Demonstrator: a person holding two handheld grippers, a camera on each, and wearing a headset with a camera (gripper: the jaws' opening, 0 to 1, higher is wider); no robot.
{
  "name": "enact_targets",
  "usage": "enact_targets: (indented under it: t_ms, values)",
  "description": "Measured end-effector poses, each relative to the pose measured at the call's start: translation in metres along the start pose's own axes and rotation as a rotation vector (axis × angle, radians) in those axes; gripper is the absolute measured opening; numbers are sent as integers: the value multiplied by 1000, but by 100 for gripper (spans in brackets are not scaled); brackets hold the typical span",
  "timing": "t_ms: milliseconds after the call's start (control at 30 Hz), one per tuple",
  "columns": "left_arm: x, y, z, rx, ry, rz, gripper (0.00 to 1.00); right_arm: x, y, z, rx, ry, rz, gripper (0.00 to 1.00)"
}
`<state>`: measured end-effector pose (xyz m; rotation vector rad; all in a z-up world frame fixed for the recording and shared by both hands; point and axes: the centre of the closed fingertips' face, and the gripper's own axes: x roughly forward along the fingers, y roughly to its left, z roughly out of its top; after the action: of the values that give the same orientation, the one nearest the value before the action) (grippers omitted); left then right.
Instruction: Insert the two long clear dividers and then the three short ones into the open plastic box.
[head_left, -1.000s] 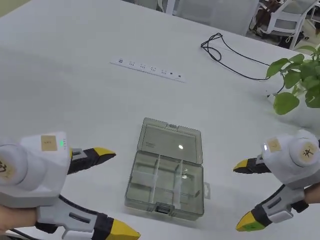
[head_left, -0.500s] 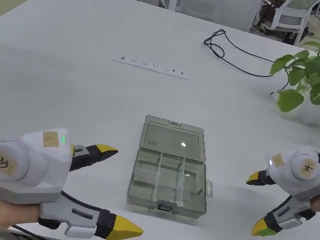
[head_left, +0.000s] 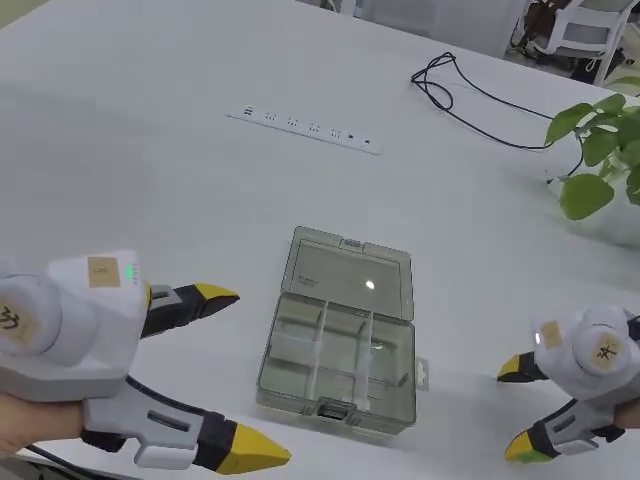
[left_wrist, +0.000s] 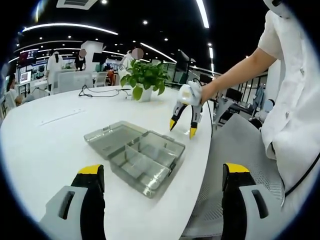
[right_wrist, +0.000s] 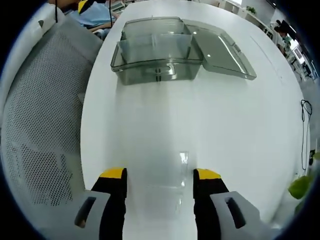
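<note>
Plastic box (head_left: 380, 412) near the front edge of the white bench (head_left: 150, 190), with its lid (head_left: 350, 270) laid open flat on the far side. Two long dividers (head_left: 318, 345) stand lengthwise in the box and split it into three lanes. One short divider (head_left: 291, 346) crosses the left lane; further cross-pieces seem present in the other lanes, but clear plastic against clear plastic leaves the count uncertain. Left hand-held gripper (head_left: 238, 378) hovers left of the box, jaws spread wide and empty. Right hand-held gripper (head_left: 515, 410) hovers well to the right, jaws parted less widely, with nothing identifiable between them.

Judged step: confirming the short dividers, or fetching any that remains. Good practice is to sight along each lane and count the cross-pieces. A short divider is best held by its top edge, upright and square to the long dividers, with both ends started in their slots together and then pressed down evenly. The other gripper should steady a box wall, since a light box is likely to slide on this smooth, glossy top.

Surroundings: power strip (head_left: 305, 130), black cable (head_left: 470, 85) and potted plant (head_left: 595, 150) lie well apart from the box, and office chairs (head_left: 585, 30) stand beyond the far edge. The left gripper view shows an open-plan room with strip ceiling lights and people in the background
</note>
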<state>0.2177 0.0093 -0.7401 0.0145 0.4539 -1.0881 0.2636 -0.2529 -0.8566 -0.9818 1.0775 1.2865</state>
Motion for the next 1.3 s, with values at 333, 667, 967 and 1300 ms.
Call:
enact_targets:
  t_ms: [333, 667, 967, 1300]
  values:
    - [-1, 0, -3, -4, 6, -2, 100, -1, -3, -1, -23, 10, -35, 40]
    - [-1, 0, -4, -6, 4, -1, 100, -1, -3, -1, -30, 18, -37, 33]
    - [-1, 0, -4, -3, 6, -4, 100, -1, -3, -1, -30, 23, -36, 33]
    - [-1, 0, -3, 2, 9, -8, 100, -4, -2, 0, -33, 19, -46, 33]
